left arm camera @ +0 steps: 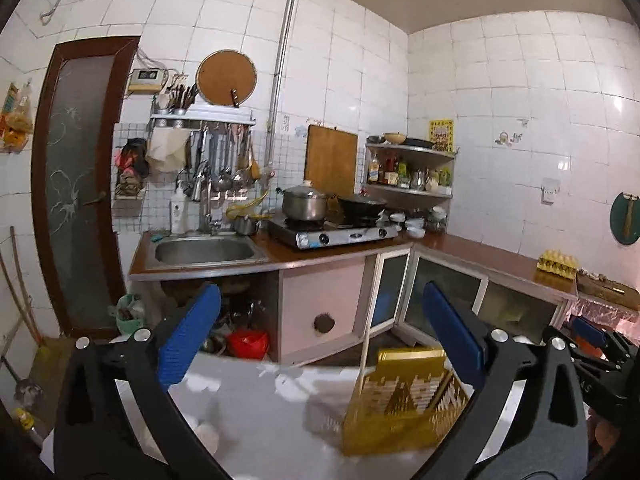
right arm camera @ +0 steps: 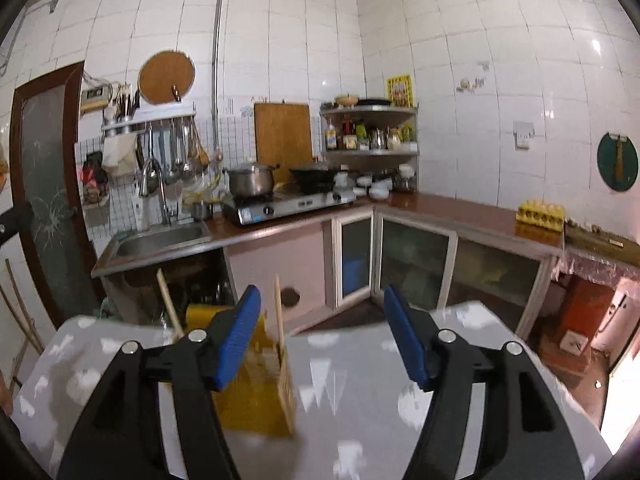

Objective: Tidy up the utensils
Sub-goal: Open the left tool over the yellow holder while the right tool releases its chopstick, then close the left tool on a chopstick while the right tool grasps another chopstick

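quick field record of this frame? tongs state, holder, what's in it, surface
left tongs: open, empty
right tongs: open, empty
holder: yellow, slotted, upright on table
contents: two wooden sticks, likely chopsticks, upright in holder
table: grey cloth with white pattern
background: sink, stove, pot

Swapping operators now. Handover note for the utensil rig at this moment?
Left gripper: open, empty, raised above the table.
Right gripper: open, empty, also raised above the table.
Yellow utensil holder: stands on the grey patterned tablecloth, between the two grippers.
Wooden sticks, probably chopsticks: at least two already stand upright in the holder.
Done: those sticks are in.
Left: no loose utensils show on the table in either view; look around the table for remaining ones before going on.
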Tool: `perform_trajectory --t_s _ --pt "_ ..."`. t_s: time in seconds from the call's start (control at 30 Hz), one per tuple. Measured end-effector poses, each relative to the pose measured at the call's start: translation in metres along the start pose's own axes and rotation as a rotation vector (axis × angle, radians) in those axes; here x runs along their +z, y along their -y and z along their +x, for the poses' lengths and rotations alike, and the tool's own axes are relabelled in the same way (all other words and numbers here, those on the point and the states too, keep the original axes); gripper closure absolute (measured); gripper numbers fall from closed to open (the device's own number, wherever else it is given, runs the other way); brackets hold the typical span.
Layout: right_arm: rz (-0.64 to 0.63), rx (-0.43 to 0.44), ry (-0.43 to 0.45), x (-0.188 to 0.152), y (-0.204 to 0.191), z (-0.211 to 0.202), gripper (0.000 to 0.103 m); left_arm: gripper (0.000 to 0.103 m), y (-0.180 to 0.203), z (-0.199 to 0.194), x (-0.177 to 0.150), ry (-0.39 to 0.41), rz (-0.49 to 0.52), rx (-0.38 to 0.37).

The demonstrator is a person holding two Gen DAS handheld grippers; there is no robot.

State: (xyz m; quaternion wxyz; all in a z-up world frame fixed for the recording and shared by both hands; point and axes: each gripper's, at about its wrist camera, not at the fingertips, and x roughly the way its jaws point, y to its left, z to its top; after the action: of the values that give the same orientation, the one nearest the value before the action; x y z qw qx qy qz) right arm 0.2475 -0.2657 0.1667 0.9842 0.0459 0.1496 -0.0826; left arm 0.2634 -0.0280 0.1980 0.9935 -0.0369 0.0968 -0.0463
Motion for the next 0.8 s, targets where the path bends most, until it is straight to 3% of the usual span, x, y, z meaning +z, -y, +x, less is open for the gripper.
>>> perform_trajectory --t_s 0.23,0.53,0.8 --pt "-0.006 -0.007 -0.143 -0.077 0.003 -0.019 0.039 0.005 -0.025 -0.015 -0.061 -0.14 -0.01 0.06" --pt "0.004 -0.002 -0.364 -0.182 -0.002 -0.002 0.039 0.005 -0.051 0.01 -0.17 -0.432 -0.045 0.095" --pt "-0.007 -0.002 -0.445 -0.205 -0.011 0.006 0.039 0.005 -0.047 0.025 -0.219 -0.563 -0.018 0.089"
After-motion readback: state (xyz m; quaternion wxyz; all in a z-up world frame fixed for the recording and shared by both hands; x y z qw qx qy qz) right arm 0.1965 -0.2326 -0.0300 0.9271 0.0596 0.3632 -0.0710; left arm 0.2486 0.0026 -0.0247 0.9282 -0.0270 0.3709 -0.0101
